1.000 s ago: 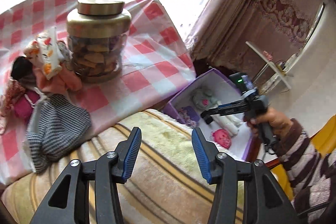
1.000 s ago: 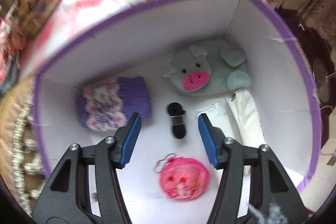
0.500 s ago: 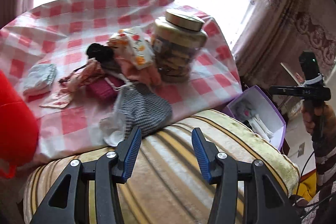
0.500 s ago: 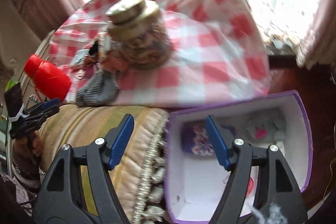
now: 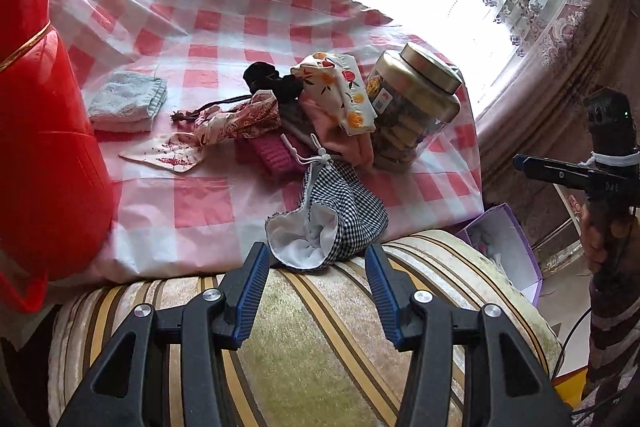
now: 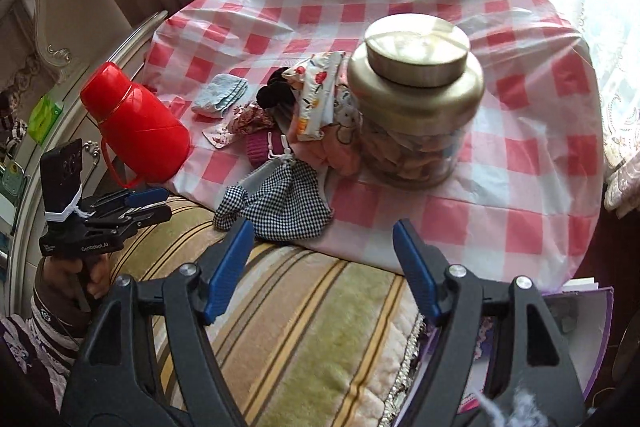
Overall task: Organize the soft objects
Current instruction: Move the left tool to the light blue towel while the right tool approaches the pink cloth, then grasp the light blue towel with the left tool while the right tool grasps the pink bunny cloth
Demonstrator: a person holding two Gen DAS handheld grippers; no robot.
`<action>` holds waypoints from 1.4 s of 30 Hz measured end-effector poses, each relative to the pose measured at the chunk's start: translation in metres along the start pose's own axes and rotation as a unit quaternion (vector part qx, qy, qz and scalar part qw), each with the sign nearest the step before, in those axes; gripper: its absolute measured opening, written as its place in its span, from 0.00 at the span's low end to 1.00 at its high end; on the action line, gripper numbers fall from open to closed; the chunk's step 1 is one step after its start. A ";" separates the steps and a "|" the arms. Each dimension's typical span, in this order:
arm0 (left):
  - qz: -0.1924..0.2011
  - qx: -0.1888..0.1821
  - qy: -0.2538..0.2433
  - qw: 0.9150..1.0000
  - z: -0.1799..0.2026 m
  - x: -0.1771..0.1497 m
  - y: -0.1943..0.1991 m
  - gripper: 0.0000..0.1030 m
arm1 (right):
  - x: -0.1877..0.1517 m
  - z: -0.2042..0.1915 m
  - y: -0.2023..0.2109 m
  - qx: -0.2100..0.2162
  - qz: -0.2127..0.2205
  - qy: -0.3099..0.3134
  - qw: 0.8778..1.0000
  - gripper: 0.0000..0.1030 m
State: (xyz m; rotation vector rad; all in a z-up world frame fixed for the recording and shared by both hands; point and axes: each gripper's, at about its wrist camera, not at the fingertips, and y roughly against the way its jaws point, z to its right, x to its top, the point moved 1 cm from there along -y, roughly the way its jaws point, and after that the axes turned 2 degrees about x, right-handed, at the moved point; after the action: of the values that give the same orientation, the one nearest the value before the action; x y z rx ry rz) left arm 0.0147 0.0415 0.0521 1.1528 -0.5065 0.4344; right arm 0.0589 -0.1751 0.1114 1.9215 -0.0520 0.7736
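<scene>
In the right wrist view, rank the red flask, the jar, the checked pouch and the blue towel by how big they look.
1. Jar and red flask: about alike, so unranked.
2. Checked pouch: a bit smaller, though nearer the camera.
3. Blue towel: clearly smallest, lying farther back.

Table under a red-and-white checked cloth (image 5: 208, 195), filling the upper half of both views. On it: red flask (image 6: 136, 131) at left; folded blue towel (image 5: 126, 101), upper left; glass jar (image 6: 416, 107) with gold lid, right of centre; a heap of soft items (image 5: 304, 115) at centre, touching the jar; checked pouch (image 5: 336, 223) at the lower edge, overhanging onto a striped cushion (image 5: 304, 347).
</scene>
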 end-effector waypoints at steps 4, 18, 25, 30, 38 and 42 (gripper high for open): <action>0.003 0.005 0.007 1.000 -0.005 0.010 -0.006 0.50 | 0.017 -0.017 -0.024 0.012 -0.007 0.020 1.000 0.73; 0.009 0.058 0.037 0.998 -0.033 0.037 -0.024 0.50 | 0.039 -0.003 -0.129 -0.026 -0.032 -0.049 0.998 0.73; 0.005 0.077 0.046 0.996 -0.045 0.045 -0.036 0.50 | 0.040 -0.011 -0.157 -0.058 -0.034 -0.028 0.997 0.73; 0.015 0.132 0.054 0.990 -0.055 0.063 -0.040 0.50 | 0.040 0.001 -0.167 -0.101 -0.015 -0.064 0.993 0.73; 0.040 0.281 0.051 0.958 -0.070 0.098 -0.080 0.48 | 0.043 0.005 -0.182 -0.079 -0.004 -0.077 0.994 0.40; 0.022 0.349 0.067 0.935 -0.090 0.121 -0.111 0.48 | 0.043 0.009 -0.174 -0.053 0.010 -0.081 0.995 0.26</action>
State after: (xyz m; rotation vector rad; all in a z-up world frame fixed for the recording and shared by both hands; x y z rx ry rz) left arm 0.1896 0.0955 0.0115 1.7809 -0.2563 0.7626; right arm 0.1600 -0.0861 -0.0076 1.8811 -0.2081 0.6142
